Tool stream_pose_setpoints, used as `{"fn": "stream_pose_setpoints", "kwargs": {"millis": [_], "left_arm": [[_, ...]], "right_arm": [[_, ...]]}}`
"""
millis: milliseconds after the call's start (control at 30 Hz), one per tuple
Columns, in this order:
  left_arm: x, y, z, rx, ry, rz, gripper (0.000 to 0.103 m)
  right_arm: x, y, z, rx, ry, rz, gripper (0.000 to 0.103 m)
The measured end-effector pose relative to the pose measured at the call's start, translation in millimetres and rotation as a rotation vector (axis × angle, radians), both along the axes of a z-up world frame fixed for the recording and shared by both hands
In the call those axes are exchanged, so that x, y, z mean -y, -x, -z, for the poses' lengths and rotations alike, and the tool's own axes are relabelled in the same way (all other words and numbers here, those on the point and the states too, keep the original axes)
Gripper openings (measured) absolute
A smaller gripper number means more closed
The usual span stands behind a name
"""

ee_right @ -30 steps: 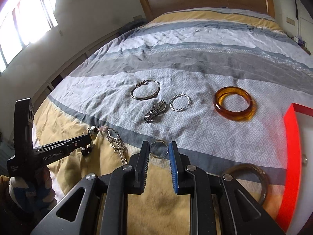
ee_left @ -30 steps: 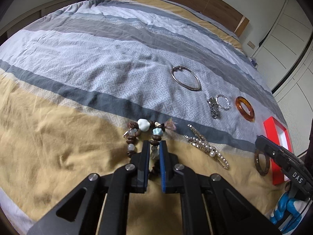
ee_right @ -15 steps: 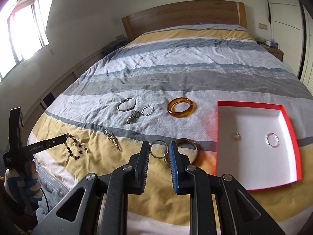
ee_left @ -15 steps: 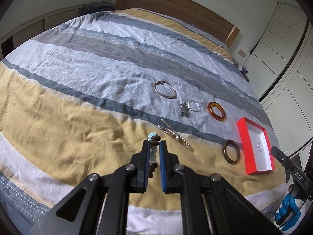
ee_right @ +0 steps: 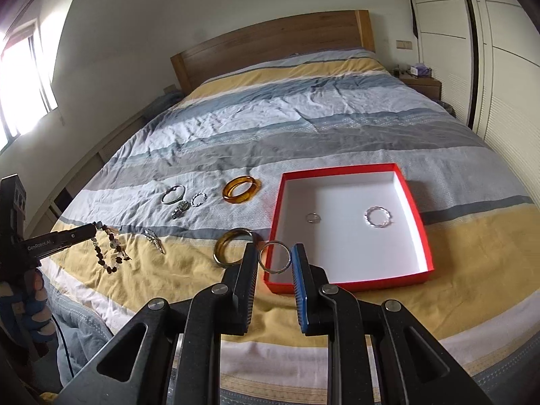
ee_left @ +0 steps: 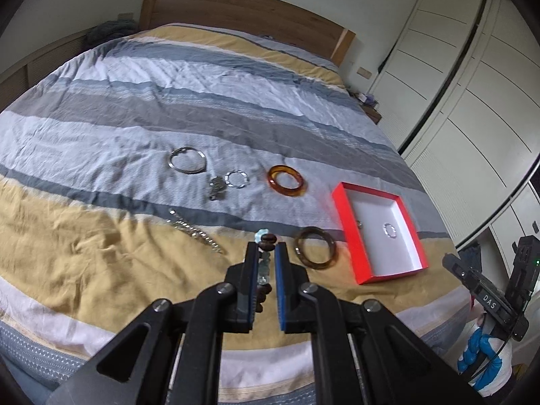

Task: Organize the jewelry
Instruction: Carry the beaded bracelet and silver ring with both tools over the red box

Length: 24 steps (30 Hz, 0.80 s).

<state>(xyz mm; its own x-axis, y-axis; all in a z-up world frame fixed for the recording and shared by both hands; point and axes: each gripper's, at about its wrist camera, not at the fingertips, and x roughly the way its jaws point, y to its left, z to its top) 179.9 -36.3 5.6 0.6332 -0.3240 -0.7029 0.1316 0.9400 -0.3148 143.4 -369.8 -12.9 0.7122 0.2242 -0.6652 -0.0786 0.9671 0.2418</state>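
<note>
The left gripper (ee_left: 266,253) gripped a beaded bracelet (ee_right: 109,251) above the bed (ee_left: 101,253). The right gripper (ee_right: 274,257) clamped a metal ring (ee_right: 274,257) near the red box (ee_right: 416,212).

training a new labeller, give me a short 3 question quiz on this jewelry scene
1. True or false: the red cardboard box with white lining already holds jewelry.
2. What does the left gripper hold? A) amber resin bangle B) brown and pale stone beaded bracelet C) plain silver bangle
3. Fill in: the right gripper is shut on a thin ___ ring.

Key
1. True: a small silver ring and a twisted silver ring lie inside.
2. B: the beaded bracelet hangs from its jaws; the amber bangle lies on the striped bedspread.
3. Metal.
</note>
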Motion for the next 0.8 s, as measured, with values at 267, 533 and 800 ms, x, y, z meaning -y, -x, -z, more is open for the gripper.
{"fn": "stream_pose_setpoints", "kwargs": {"millis": [267, 533, 800], "left_arm": [[91, -38, -14, 0.03, 0.016, 0.183, 0.008], [188, -81, -5, 0.029, 0.03, 0.342, 0.009], [244, -104, 59, -0.081, -0.023, 0.416, 0.009]], "right_arm": [[42, -13, 14, -0.02, 0.011, 0.054, 0.02], [73, -46, 34, -0.034, 0.022, 0.093, 0.02], [92, -72, 68, -0.105, 0.04, 0.094, 0.02]]}}
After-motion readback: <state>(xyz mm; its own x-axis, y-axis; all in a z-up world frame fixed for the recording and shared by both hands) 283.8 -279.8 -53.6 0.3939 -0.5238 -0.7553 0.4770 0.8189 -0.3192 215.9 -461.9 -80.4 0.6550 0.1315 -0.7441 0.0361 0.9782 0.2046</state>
